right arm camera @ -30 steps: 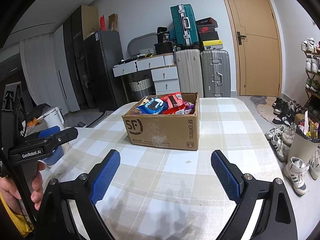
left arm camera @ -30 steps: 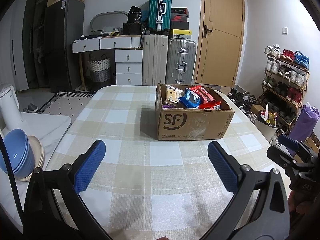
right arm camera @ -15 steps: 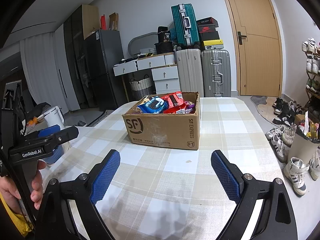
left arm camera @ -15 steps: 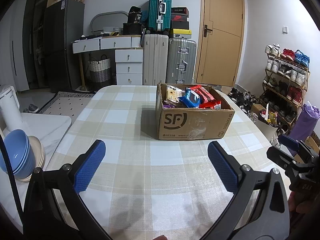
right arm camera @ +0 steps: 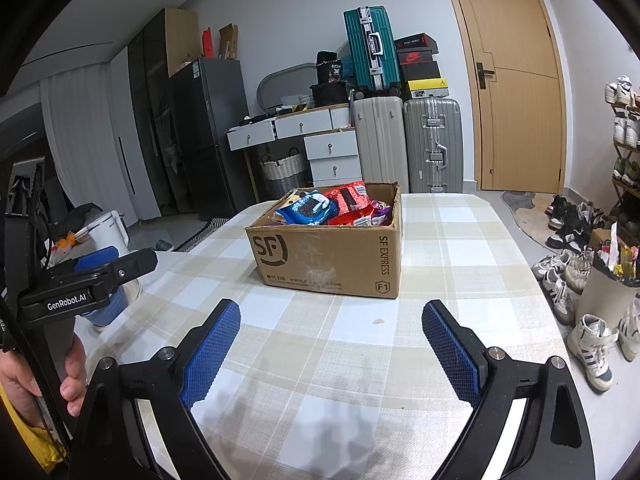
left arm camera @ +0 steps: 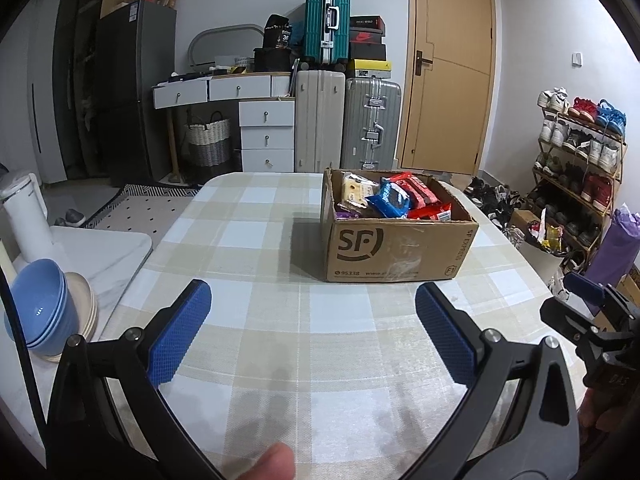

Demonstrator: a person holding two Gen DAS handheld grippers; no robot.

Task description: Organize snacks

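Note:
A brown SF cardboard box [left arm camera: 396, 252] stands on the checked tablecloth [left arm camera: 256, 240], open at the top and full of snack packets: a blue packet [left arm camera: 390, 198], red packets [left arm camera: 418, 190] and a pale yellow one [left arm camera: 356, 190]. The box also shows in the right wrist view [right arm camera: 328, 256] with its blue packet [right arm camera: 308, 208]. My left gripper [left arm camera: 312, 332] is open and empty over the near table, short of the box. My right gripper [right arm camera: 332, 344] is open and empty, also short of the box.
Blue bowls [left arm camera: 40, 312] on plates sit on a white side table at the left, next to a white kettle [left arm camera: 24, 216]. Suitcases [left arm camera: 348, 128] and drawers stand behind the table. A shoe rack [left arm camera: 576, 160] and shoes line the right side.

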